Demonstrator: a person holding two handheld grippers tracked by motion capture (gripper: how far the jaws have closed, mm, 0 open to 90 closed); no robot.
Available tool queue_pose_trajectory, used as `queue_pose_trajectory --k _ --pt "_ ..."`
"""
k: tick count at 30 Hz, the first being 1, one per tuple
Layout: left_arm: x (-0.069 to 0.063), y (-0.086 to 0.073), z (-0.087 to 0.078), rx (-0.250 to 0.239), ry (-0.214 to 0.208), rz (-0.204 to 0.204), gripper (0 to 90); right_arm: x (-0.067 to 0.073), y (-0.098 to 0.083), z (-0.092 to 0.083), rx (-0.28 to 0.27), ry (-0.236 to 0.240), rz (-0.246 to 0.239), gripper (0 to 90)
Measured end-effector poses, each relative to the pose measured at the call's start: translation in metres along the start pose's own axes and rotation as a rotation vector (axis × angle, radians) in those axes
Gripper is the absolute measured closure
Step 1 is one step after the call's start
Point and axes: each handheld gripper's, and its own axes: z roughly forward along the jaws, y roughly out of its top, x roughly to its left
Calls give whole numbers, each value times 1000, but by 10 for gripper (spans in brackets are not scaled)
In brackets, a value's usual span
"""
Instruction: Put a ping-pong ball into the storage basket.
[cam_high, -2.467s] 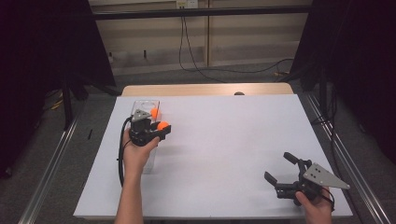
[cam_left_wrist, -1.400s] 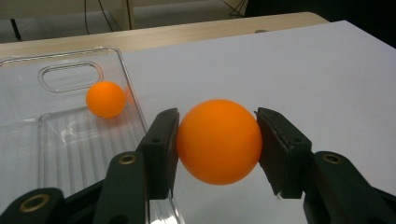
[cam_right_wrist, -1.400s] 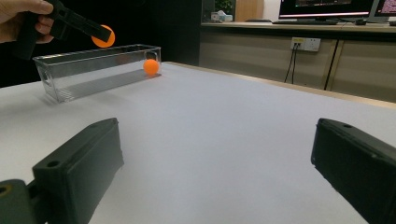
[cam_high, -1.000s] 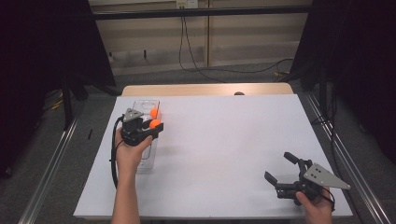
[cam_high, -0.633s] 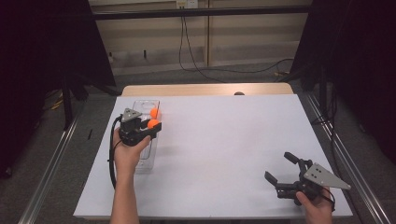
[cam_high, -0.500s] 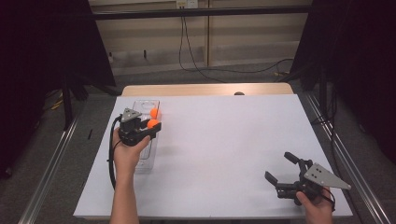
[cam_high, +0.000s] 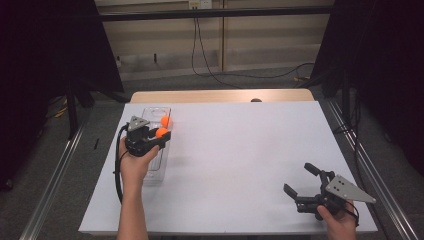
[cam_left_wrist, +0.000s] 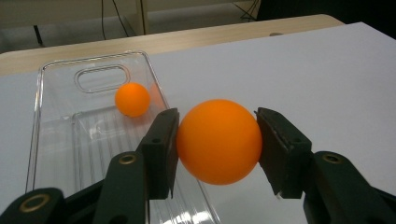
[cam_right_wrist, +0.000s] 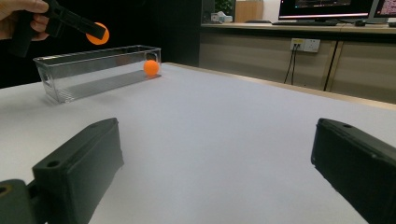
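Hand and gripper body cover the near half of the clear tray (cam_high: 155, 172) in the high view, so its floor there is hard to read; in the left gripper view the tray's near end is cut off by the frame's bottom edge. See-through walls make the tray's rim faint against the white surface (cam_high: 240, 160).

Held in the left gripper (cam_left_wrist: 212, 147) is an orange ball (cam_left_wrist: 218, 141), smooth, matte and evenly coloured, with the fingers (cam_left_wrist: 161, 149) clenched on its two sides. It hangs above the tray's right edge, at about 10 o'clock on the surface.

A second orange ball (cam_left_wrist: 132, 99) lies inside the tray at its far end, just below the oval handle cut-out.

Down at 5 o'clock, the right gripper (cam_high: 306, 183) has its fingers released and spread wide, with bare surface between them.
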Motion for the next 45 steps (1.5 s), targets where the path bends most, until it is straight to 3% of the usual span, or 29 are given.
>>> queue_pose_trajectory --k 21,45 --pt "10 -3 -6 -7 47 -11 507 0 0 0 2 -1 -3 17" --pt "20 -11 -2 21 85 -31 506 0 0 0 4 -1 -7 17"
